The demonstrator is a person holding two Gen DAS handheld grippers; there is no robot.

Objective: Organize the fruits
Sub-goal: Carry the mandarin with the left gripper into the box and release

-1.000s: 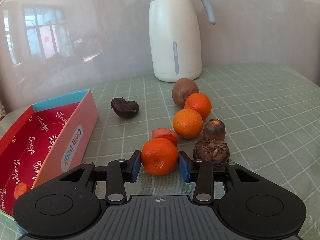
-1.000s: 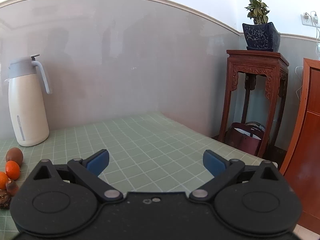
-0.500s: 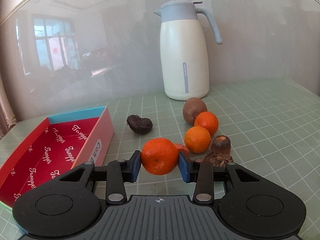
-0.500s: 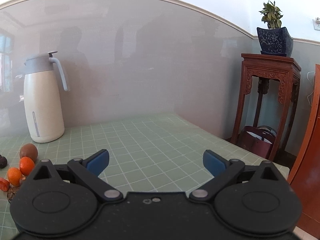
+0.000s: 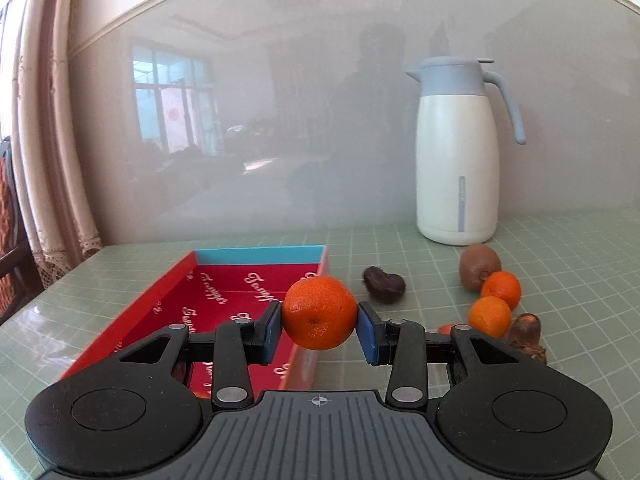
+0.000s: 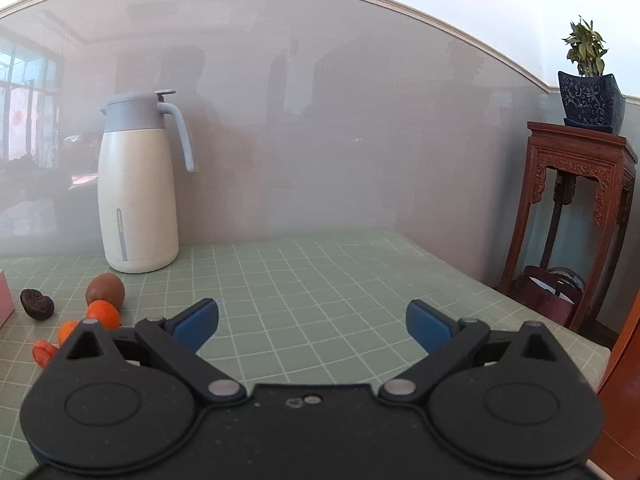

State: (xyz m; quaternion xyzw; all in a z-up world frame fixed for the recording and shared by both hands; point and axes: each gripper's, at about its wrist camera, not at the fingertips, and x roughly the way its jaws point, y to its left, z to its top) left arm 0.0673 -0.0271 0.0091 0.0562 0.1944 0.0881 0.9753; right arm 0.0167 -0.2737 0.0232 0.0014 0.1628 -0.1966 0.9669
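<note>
This is a home, most likely a dining or living room. At right in the right wrist view stands a carved wooden plant stand (image 6: 576,208) with a potted plant (image 6: 591,92) in a patterned blue pot on top. A white thermos jug (image 5: 456,160) sits on the counter (image 6: 320,280), which wears a green checked cloth. Lace-edged curtains (image 5: 48,140) hang at far left of the left wrist view, and the glossy wall panel (image 5: 280,120) reflects windows and furniture.
</note>
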